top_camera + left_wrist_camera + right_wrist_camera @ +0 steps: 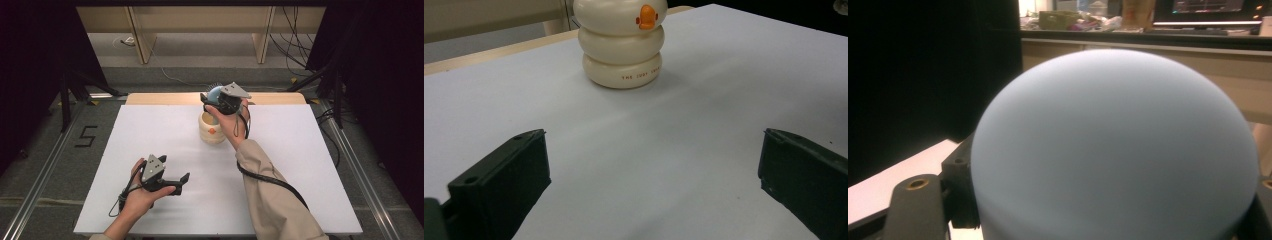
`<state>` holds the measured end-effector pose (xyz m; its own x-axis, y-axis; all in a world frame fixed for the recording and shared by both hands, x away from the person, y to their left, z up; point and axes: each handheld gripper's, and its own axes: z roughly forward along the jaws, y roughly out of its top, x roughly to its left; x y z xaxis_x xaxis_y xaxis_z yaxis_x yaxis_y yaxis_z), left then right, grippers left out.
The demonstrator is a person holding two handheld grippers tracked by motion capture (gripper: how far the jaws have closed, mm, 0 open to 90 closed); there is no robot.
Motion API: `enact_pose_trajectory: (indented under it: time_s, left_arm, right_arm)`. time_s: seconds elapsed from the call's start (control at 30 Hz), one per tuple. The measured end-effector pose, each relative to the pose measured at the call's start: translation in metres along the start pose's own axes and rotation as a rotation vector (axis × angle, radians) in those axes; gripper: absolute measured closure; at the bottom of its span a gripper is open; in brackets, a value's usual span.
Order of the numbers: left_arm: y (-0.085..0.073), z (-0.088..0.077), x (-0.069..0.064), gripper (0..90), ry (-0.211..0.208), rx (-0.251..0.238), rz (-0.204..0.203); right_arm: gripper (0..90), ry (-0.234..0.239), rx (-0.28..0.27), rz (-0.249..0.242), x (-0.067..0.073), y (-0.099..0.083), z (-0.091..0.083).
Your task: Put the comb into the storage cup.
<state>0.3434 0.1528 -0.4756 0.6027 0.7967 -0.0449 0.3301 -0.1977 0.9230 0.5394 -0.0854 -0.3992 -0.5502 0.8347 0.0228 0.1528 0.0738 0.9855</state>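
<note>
A cream ribbed holder (212,131) with an orange duck mark (647,17) stands upright on the white table (150,135), toward the back middle. Just above and behind it my right gripper (213,98) is shut on a light blue domed thing (215,92) with fine bristles along its far edge. In the right gripper view that dome (1113,145) sits between the black jaws and hides most of what lies beyond. My left gripper (182,184) rests low at the front left, open and with nothing between its fingers (504,180), pointing at the holder (621,45).
The white table surface ends at a wooden strip (165,98) along the back. Beyond it are table legs and cables on the floor (295,45). A black cable (272,181) trails from the right gripper along the sleeve.
</note>
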Motion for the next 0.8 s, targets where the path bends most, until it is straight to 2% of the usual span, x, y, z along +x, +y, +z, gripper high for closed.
enact_pose_trajectory:
  time_s: [0.33,0.8]
  left_arm:
    - [0.000,0.000,0.000,0.0,0.000,0.004,0.003]
    - [-0.001,0.001,0.001,0.0,0.005,0.005,-0.005]
  right_arm:
    - [21.7,0.025,0.020,0.015,-0.005,-0.002,-0.021]
    - [20.3,0.030,0.052,0.030,-0.012,-0.002,-0.035]
